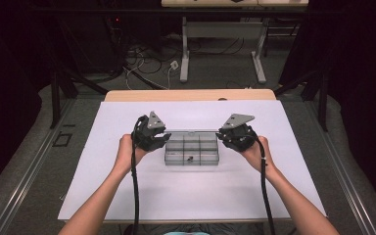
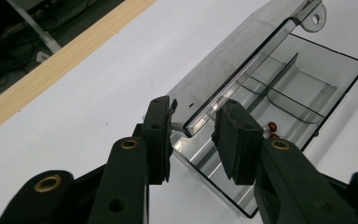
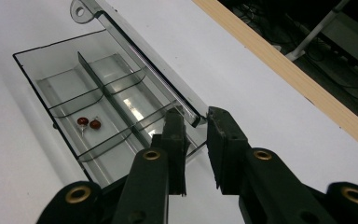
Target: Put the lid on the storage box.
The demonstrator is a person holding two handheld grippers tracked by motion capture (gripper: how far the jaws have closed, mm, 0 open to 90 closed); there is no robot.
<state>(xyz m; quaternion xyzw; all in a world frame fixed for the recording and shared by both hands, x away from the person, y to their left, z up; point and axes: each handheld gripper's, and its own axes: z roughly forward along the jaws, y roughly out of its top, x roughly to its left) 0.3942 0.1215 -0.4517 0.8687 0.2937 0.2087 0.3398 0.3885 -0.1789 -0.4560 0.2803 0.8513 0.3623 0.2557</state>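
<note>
Mid-surface (image 1: 127,186), clear compartment box (image 1: 192,152) lying open, lid (image 2: 223,65) raised at its far edge; left claw (image 2: 193,135) and right claw (image 3: 196,140) clenched on lid's near corners, two red beads (image 3: 88,123) inside; closing judged left.

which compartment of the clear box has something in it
The middle compartment of the near row: it holds two small red beads; the other compartments of the clear organizer box look bare.
</note>
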